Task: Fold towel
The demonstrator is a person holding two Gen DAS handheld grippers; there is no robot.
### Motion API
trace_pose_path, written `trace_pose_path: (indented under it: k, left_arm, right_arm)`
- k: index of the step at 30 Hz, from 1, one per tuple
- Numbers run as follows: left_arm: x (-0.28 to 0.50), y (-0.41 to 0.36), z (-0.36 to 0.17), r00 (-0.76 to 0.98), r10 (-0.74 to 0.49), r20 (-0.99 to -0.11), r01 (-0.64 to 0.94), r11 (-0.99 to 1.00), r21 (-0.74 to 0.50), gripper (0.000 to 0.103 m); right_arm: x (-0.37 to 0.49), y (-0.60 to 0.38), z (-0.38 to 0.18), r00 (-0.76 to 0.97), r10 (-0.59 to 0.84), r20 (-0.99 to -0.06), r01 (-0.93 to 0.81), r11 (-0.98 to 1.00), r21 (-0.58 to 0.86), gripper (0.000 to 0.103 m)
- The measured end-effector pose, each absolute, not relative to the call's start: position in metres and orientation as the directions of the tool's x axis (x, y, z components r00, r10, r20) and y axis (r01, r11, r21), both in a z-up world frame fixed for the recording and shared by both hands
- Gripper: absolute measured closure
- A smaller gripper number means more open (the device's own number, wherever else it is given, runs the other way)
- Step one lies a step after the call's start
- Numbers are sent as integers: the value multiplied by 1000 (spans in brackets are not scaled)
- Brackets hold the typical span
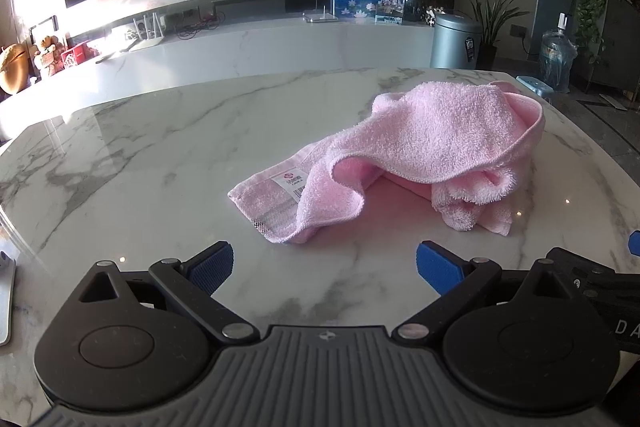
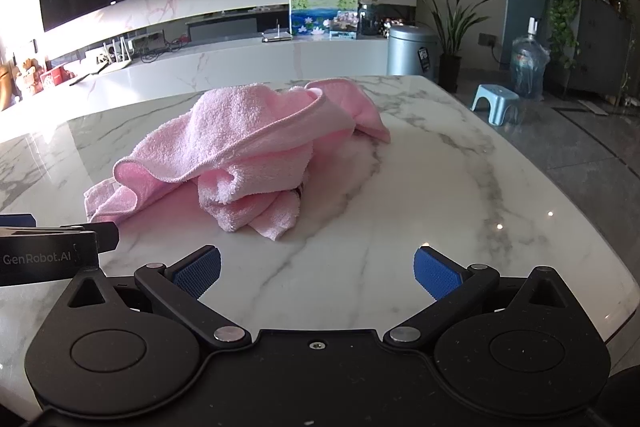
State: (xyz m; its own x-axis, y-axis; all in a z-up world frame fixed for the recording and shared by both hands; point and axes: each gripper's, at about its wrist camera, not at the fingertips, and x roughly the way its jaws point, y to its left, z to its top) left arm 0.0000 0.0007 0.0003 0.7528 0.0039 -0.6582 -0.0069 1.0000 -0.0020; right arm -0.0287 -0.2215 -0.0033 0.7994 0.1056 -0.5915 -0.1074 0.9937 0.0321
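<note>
A crumpled pink terry towel (image 1: 420, 151) lies in a loose heap on the glossy white, grey-veined marble desk (image 1: 160, 155), its white sewn label with a red flower logo and barcode showing, print too small to read. Both the left tongs (image 1: 324, 267) and right tongs (image 2: 316, 269) hover spread wide and empty before it, blue cross-hatched pads (image 2: 198, 273) bare; "GenRobot.AI" reads on the left one's black body.

Towel (image 1: 432, 131): pale pink terry; white label (image 1: 291, 183) with a red emblem; one end carries what appears to be a grey woven stripe. Tabletop (image 1: 160, 147): white marble, grey veining. My left tongs (image 1: 325, 267) and right tongs (image 2: 316, 267): black, blue textured pads (image 1: 210, 269).
</note>
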Motion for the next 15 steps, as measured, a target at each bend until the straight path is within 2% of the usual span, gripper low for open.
trace_pose_path:
  k: [15]
  left_arm:
    - [-2, 8, -5, 739, 7, -673, -46, 998, -40, 3]
  right_arm:
    - [-25, -214, -7, 785, 110, -609, -126, 992, 17, 0]
